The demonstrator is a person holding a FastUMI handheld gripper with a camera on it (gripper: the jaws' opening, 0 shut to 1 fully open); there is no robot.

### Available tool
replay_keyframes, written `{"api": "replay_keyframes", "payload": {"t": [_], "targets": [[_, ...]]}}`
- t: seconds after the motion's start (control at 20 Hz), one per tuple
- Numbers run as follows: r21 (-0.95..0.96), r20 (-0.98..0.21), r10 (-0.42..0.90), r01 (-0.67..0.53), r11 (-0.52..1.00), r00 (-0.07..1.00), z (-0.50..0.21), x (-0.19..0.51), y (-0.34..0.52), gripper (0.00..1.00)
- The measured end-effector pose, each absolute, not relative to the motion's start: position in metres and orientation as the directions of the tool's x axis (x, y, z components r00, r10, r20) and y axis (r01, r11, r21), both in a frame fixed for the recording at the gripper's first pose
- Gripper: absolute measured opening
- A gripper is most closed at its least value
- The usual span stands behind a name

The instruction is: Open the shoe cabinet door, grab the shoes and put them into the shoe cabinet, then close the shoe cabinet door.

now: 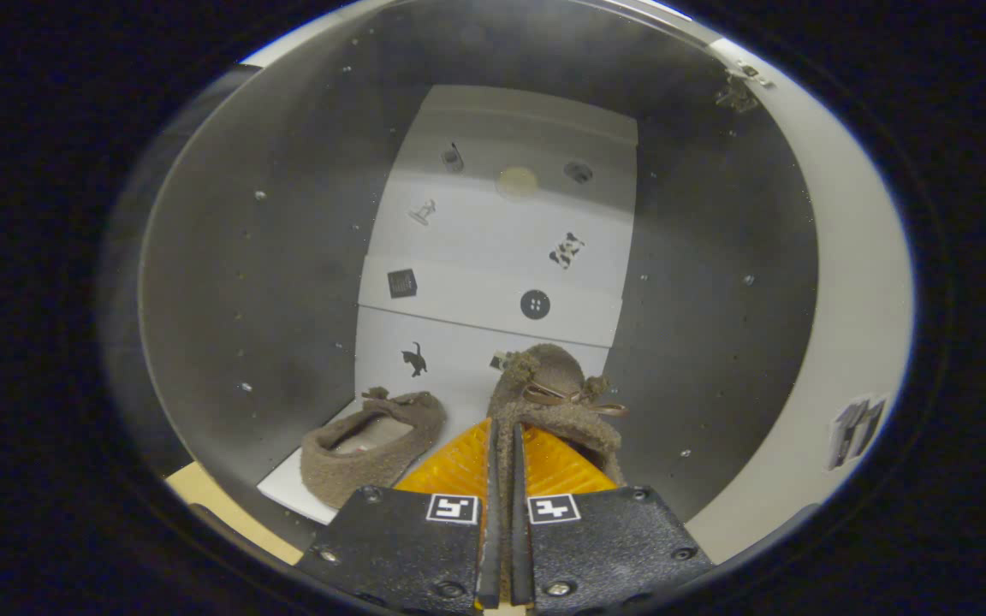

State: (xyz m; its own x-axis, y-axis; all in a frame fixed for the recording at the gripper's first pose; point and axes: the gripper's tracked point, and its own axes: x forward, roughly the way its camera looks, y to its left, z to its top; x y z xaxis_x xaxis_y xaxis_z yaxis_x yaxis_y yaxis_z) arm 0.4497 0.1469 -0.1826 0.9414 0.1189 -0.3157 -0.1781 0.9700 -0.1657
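The jaws [503,453] are pressed nearly together, pinching the fuzzy heel collar of a brown slipper [555,389] whose bowed toe points at 12 o'clock into the open shoe cabinet [228,282]. The held slipper appears to hang just above, or barely on, the white cabinet floor [288,489]; which of the two cannot be told. At 10 o'clock from the fingertips, a second brown slipper [373,445] already lies inside on that floor, its opening turned up.

The step in hand looks like setting down the second shoe. Done well, it would mean lowering the sole flat beside its mate, toe kept toward the back panel [501,257], clear of the first slipper's rim, and spreading the jaws only once the sole rests, so the soft collar does not snag.

Counted: two slippers, one gripped and one placed. On the back panel at 12 o'clock, small printed stickers number about seven, some too blurred to be sure.
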Motion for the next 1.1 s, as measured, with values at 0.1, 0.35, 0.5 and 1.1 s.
{"api": "replay_keyframes", "payload": {"t": [0.1,0.35,0.5,1.1], "targets": [[-0.157,-0.355,0.116,-0.181,0.971,0.928,-0.204,0.468,0.142,0.08],[-0.192,-0.366,0.121,-0.201,0.961,0.923,-0.228,0.497,0.141,0.08],[-0.151,-0.389,0.179,-0.254,0.955,0.904,-0.237,0.498,0.157,0.09],[-0.019,-0.402,0.199,-0.225,0.974,0.894,-0.205,0.465,0.176,0.58]]}}
